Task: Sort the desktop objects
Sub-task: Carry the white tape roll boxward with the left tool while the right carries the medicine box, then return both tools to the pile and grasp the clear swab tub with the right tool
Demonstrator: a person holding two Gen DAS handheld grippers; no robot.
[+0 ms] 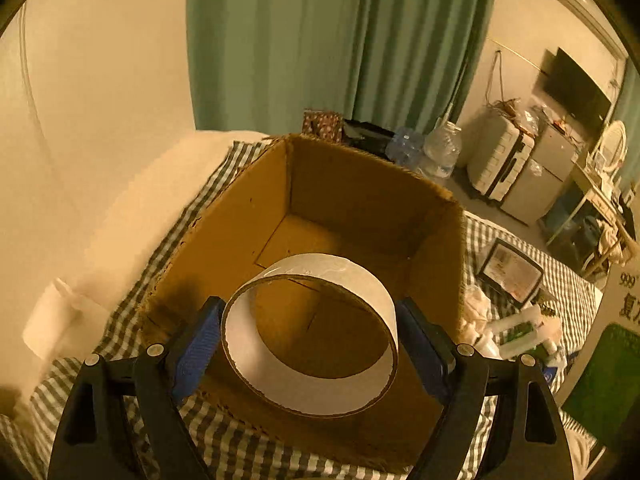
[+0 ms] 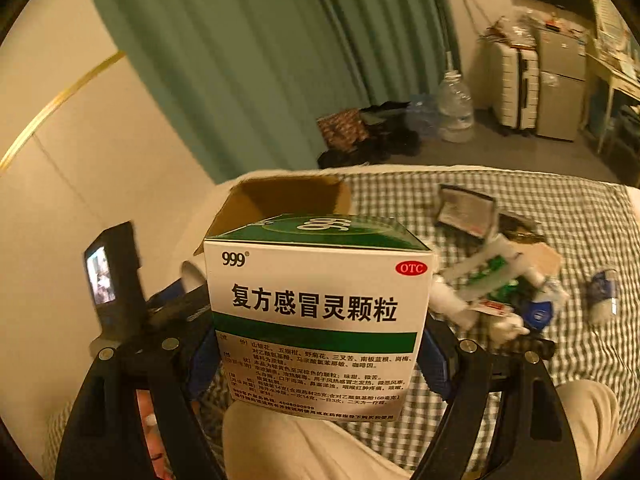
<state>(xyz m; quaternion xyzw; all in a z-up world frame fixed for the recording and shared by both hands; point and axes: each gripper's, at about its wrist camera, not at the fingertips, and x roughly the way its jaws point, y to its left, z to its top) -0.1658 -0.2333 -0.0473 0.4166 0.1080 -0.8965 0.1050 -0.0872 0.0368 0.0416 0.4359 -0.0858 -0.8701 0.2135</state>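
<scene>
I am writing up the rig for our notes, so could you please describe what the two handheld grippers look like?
Both look alike. The left gripper has black angular plastic arms with round silver fasteners, and its fingers carry ribbed blue pads. The right gripper has the same black arms, silver fasteners and blue-padded fingers. No cables show.

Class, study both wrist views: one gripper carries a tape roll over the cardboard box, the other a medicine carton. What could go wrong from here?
1. The tape roll sits over the near wall of the cardboard box; released here, it might catch the rim and tumble outside.
2. The medicine carton blocks most of the right camera's view of the box, so aiming it may be hard.
3. The right gripper heads where the left gripper works; they might collide.
</scene>
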